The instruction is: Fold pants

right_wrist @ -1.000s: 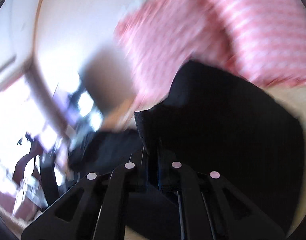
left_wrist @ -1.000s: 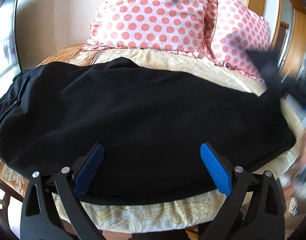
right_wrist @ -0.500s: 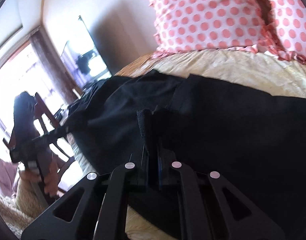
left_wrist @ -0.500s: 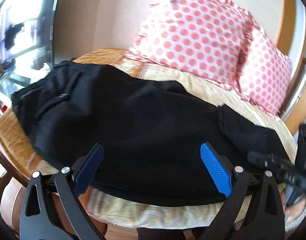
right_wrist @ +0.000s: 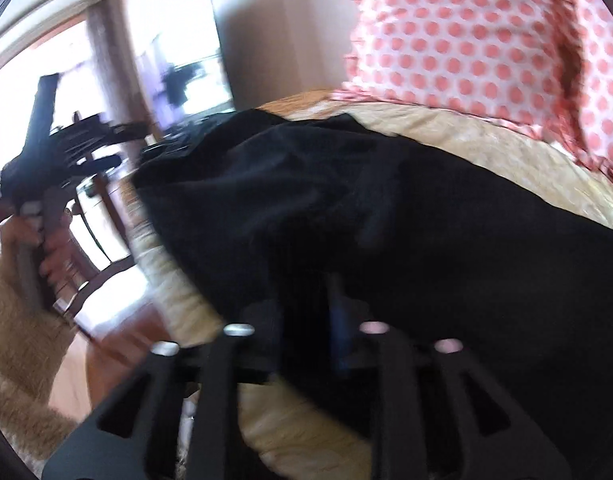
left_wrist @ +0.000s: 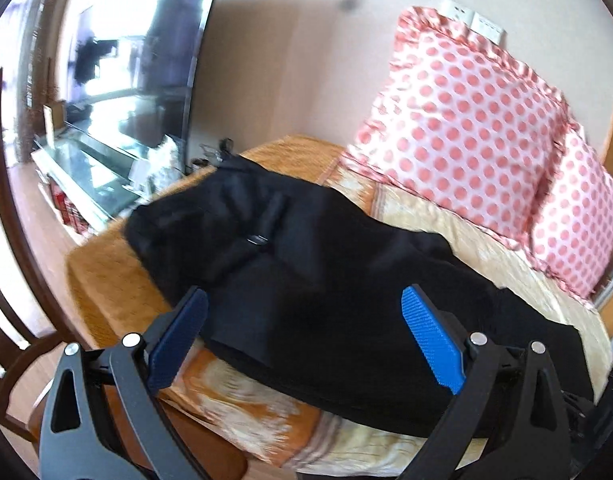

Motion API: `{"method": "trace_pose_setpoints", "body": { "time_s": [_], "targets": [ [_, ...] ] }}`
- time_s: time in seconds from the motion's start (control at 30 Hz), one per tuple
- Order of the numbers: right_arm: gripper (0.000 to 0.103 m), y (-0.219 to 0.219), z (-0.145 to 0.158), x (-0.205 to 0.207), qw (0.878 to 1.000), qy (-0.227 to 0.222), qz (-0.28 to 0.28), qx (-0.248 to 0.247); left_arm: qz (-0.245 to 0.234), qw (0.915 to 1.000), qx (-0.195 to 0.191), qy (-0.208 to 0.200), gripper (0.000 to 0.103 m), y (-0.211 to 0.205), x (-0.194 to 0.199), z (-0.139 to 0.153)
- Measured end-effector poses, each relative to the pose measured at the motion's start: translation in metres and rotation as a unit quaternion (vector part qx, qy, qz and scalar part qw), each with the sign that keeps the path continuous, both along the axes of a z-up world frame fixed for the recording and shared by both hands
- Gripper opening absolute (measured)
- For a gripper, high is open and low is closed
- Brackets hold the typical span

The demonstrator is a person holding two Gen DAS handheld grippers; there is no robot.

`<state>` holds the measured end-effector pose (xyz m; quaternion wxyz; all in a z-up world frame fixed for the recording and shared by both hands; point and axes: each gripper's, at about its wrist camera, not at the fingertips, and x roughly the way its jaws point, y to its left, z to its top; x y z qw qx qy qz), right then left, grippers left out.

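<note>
Gripping the black pants [right_wrist: 446,240] in closed tongs, the right gripper [right_wrist: 306,312] carries a fold toward nine o'clock while the left gripper [left_wrist: 302,336] hovers wide, likely needing the waistband [left_wrist: 262,220] next.

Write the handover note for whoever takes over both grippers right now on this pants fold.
Left gripper: open, hovering over the black pants, gripping nothing.
Right gripper: jaws close together with dark pants fabric between them; view is blurred, so the grip is likely, not certain.
Pants: lying across the bed, waistband end toward the orange corner, below the polka-dot pillows.
Done: one fold seems laid over.
Left: release, square the edges, fold again.
</note>
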<state>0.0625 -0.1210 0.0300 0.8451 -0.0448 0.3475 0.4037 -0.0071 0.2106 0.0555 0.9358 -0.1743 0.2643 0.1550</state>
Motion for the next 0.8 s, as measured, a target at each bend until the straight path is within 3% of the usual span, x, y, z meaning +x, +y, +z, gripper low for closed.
{"method": "trace_pose_setpoints", "body": {
  "time_s": [0.1,0.2,0.33,0.4,0.5,0.63,0.8],
  "targets": [
    [0.038,0.000,0.012,-0.009,0.999,0.000,0.043,0.021,0.027,0.9996,0.003,0.003,0.099,0.015,-0.006,0.001],
    [0.038,-0.008,0.026,-0.007,0.998,-0.033,0.011,0.044,0.041,0.9991,-0.011,0.006,0.099,0.029,-0.009,-0.001],
    [0.038,0.000,0.017,0.013,0.996,-0.059,-0.058,-0.024,0.049,0.9962,-0.070,0.010,0.099,0.057,-0.010,-0.010],
    [0.038,0.010,0.004,0.014,0.996,-0.044,-0.044,-0.064,0.055,0.9936,-0.099,0.011,0.099,0.070,-0.010,-0.014],
    [0.038,0.009,0.002,0.007,0.995,-0.057,-0.040,-0.070,0.068,0.9868,-0.147,0.009,0.099,0.096,-0.008,-0.020],
    [0.039,-0.005,0.002,0.021,0.999,-0.005,-0.043,-0.024,0.064,0.9775,-0.201,0.013,0.099,0.122,0.005,-0.028],
    [0.039,-0.001,0.003,0.016,0.998,-0.024,-0.042,-0.035,0.067,0.9636,-0.257,0.032,0.099,0.139,0.016,-0.041]
  ]
}}
